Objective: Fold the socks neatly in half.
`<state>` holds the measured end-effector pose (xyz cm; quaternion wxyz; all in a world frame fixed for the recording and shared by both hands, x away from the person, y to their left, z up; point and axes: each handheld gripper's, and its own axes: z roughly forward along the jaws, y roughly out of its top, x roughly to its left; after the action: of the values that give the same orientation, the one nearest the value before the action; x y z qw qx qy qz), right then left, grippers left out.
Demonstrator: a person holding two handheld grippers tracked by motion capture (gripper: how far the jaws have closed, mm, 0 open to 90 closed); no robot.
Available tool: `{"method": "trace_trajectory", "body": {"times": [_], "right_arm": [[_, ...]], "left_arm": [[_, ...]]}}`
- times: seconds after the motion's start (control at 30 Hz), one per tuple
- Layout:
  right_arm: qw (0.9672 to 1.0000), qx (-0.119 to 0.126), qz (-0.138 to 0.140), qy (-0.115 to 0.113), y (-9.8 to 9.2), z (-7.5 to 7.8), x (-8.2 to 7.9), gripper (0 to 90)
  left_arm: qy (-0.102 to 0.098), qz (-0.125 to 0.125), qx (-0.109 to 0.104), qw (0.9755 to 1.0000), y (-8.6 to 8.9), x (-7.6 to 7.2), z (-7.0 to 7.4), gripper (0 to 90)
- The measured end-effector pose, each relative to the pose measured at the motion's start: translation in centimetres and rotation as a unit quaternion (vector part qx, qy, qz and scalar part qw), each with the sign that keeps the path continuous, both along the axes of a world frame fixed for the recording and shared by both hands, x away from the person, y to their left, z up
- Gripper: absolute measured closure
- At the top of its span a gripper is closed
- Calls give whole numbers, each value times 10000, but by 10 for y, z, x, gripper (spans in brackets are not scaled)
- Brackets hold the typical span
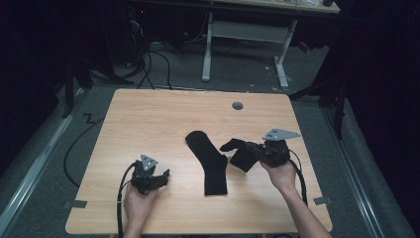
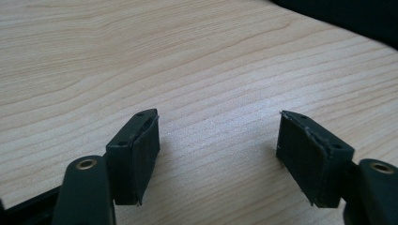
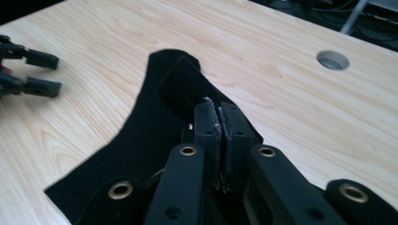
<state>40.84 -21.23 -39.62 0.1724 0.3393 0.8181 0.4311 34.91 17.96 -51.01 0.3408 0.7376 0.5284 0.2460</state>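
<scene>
A black sock [image 1: 210,168] lies flat near the middle of the wooden table [image 1: 163,119], and it lies under my right jaws [image 3: 122,154] in the right gripper view. My right gripper [image 1: 253,150] is shut on a second black sock [image 1: 240,158] and holds it just above the table, right of the flat one. In the right gripper view the jaws [image 3: 218,110] are pressed together on the dark fabric [image 3: 180,84], which sticks out beyond the tips. My left gripper [image 1: 163,176] rests near the front left, open, with bare wood between its pads [image 2: 218,122].
A round grey cable hole [image 1: 237,105] sits near the table's far edge. The left gripper [image 3: 40,72] lies at the left of the right gripper view. Behind the table stand a white desk frame [image 1: 247,34] and floor cables [image 1: 148,64].
</scene>
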Motion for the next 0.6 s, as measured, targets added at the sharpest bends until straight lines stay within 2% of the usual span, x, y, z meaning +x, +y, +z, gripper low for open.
{"method": "trace_trajectory", "body": {"times": [0.23, 0.6], "right_arm": [[9997, 43, 242, -3, 17, 12, 3, 874], [9979, -139, 637, 17, 48, 13, -1, 873]], "left_arm": [[1, -2, 2, 10000, 0, 0, 0, 306], [3, -3, 10, 10000, 0, 0, 0, 307]]}}
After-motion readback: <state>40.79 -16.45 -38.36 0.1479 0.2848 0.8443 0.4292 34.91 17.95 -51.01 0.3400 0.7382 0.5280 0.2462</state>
